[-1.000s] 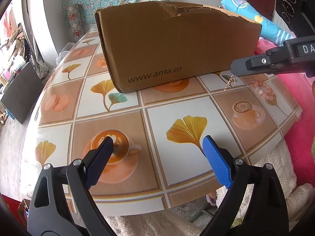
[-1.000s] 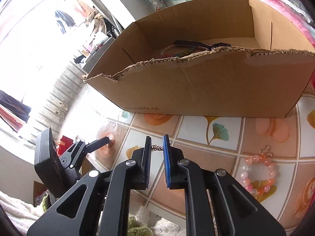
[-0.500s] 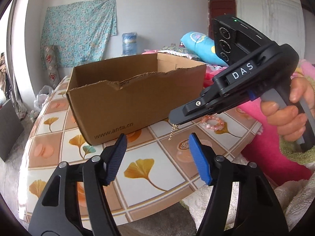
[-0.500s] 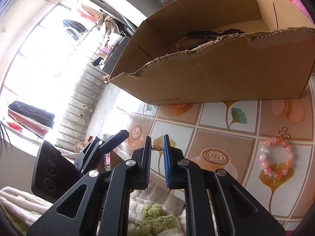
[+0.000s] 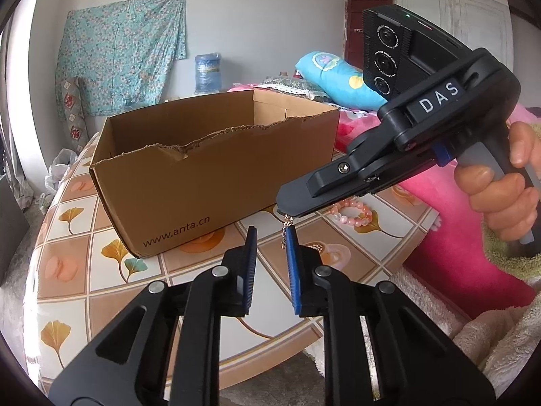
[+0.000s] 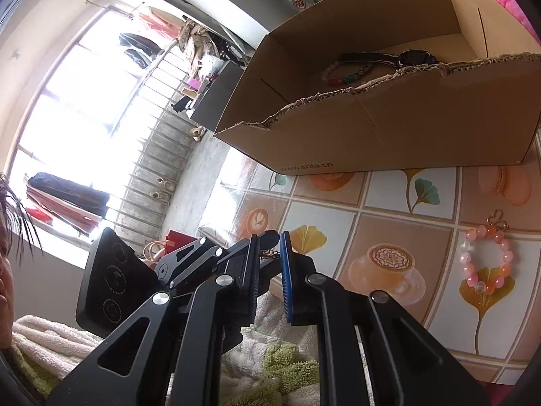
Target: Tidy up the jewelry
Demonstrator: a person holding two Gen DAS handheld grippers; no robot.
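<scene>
Moved: left gripper (image 5: 270,237) jaws narrowed, half-closed beside the chain (image 5: 286,228), holding nothing.
Right gripper (image 6: 269,248): jaws pinching chain.

Both grippers are black with silver screws and blue ribbed jaw pads; the right gripper (image 5: 287,208) reads "DAS".

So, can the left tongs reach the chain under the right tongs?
Probably yes: the gold chain hangs free beside the open left tongs, nothing between them; the right tongs grip its top.
</scene>
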